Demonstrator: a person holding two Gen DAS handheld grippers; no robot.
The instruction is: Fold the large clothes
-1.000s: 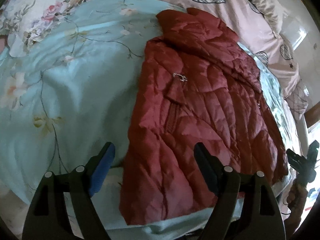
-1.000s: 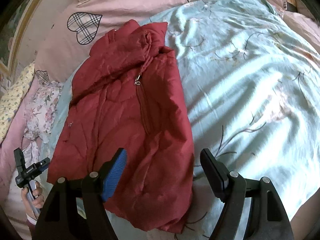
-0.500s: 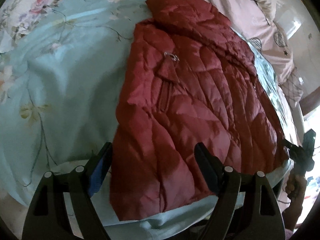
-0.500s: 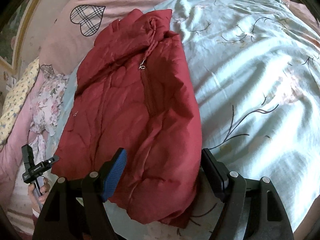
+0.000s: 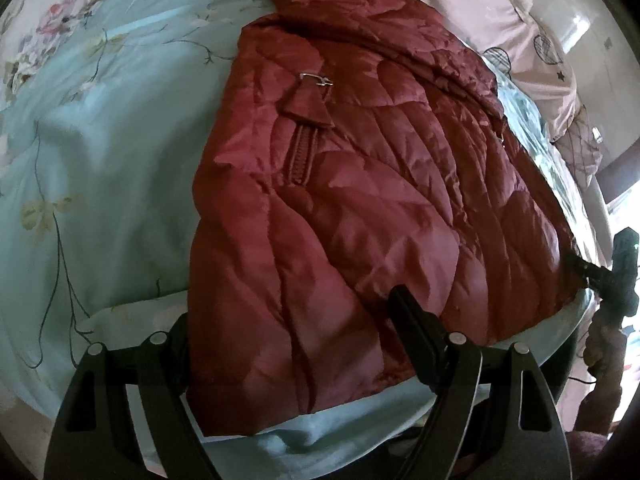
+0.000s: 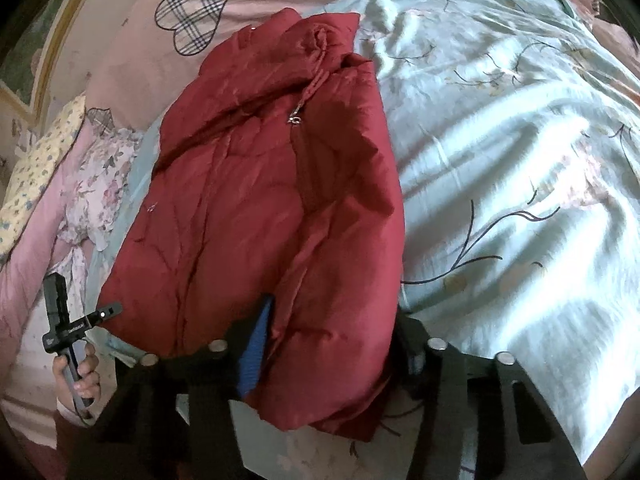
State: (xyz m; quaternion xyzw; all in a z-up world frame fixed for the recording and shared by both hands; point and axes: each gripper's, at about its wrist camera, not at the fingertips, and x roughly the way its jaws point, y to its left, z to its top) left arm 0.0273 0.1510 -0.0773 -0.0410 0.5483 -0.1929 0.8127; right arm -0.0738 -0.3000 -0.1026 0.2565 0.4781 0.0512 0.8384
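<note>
No brand or writing can be read. A quilted, glossy dark-red down jacket (image 5: 360,200) lies on a pale-green floral bedsheet (image 5: 100,152), its metal zipper pull (image 6: 296,119) near the collar. The left gripper (image 5: 288,328) stands wide astride the hem. The right gripper (image 6: 332,336) is closing, puffy hem between its jaws; whether the pads press yet is unclear.

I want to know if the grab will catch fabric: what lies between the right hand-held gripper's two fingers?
In the right wrist view, the near hem of the red jacket bunches between the closing jaws of the right hand-held gripper.
</note>
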